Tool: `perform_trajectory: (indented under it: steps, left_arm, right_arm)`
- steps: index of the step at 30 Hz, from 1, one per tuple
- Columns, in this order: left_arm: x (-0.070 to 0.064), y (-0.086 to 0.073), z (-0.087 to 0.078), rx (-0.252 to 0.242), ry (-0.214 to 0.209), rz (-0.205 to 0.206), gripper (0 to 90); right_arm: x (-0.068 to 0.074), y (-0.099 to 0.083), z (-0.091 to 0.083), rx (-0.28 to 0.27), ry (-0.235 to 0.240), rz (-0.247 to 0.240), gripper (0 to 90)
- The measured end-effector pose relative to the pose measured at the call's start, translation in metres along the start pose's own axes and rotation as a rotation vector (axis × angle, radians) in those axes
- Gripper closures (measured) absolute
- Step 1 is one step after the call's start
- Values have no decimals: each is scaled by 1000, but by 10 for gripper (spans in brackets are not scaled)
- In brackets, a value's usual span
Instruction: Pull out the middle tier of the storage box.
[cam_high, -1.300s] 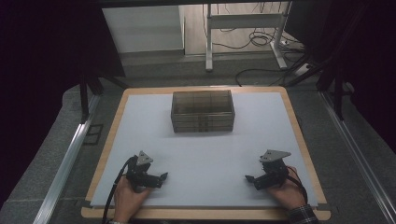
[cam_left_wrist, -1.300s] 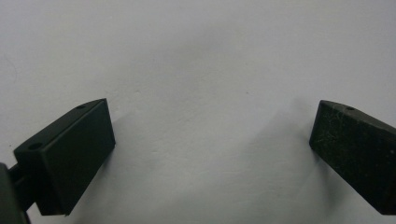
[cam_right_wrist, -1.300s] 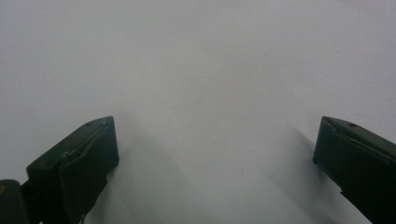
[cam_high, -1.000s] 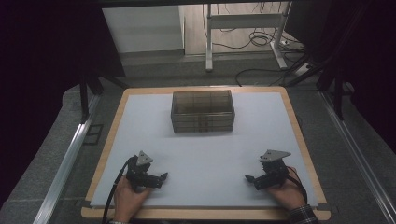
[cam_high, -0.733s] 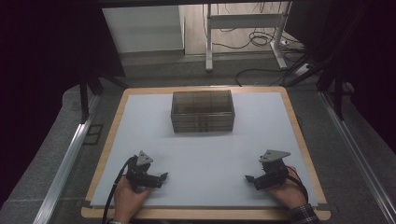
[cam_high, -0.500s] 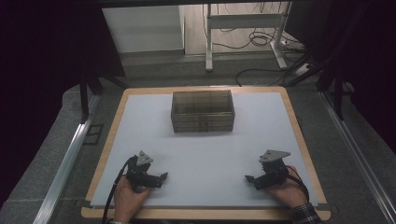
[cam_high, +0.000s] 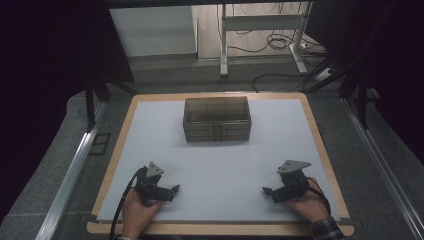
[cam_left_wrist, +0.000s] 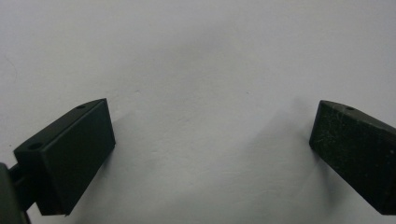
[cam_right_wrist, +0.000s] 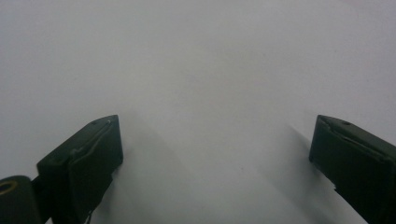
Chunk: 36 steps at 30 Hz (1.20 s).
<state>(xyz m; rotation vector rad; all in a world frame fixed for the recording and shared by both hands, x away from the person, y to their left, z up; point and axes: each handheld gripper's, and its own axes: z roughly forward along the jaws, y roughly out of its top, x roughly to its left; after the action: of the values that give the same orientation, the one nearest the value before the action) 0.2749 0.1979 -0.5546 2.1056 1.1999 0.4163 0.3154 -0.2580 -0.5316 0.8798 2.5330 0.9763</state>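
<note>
- High view: my left tongs (cam_high: 173, 189) and right tongs (cam_high: 265, 190) rest low on the white worktop (cam_high: 220, 165), well apart from the smoky translucent plastic box (cam_high: 216, 119) at the far middle; I judge nothing is started.
- Left gripper view: jaws spread wide, nothing between them.
- Right gripper view: jaws likewise released, bare sheet beneath.

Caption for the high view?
Both grippers, left and right, rest open on the white mat before a dark box.
</note>
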Motion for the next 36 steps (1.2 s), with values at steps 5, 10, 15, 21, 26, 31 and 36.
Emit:
perform_trajectory:
  steps: [5, 10, 15, 21, 26, 31, 36]
  left_arm:
    - [0, 0, 0, 0, 0, 0, 0]
    - [0, 0, 0, 0, 0, 0, 0]
    - [0, 0, 0, 0, 0, 0, 0]
    - [0, 0, 0, 0, 0, 0, 0]
    - [0, 0, 0, 0, 0, 0, 0]
    - [0, 0, 0, 0, 0, 0, 0]
    - [0, 0, 0, 0, 0, 0, 0]
  right_arm:
    - [1, 2, -2, 16, 7, -9, 58]
    - [3, 5, -3, 29, 8, -17, 91]
    - [4, 11, -4, 22, 13, -36, 106]
    - [6, 18, -6, 20, 18, -75, 148]
    - [8, 24, -5, 22, 14, -103, 170]
    - [12, 31, -1, 21, -1, -129, 174]
    - [14, 38, 2, 5, -16, -150, 181]
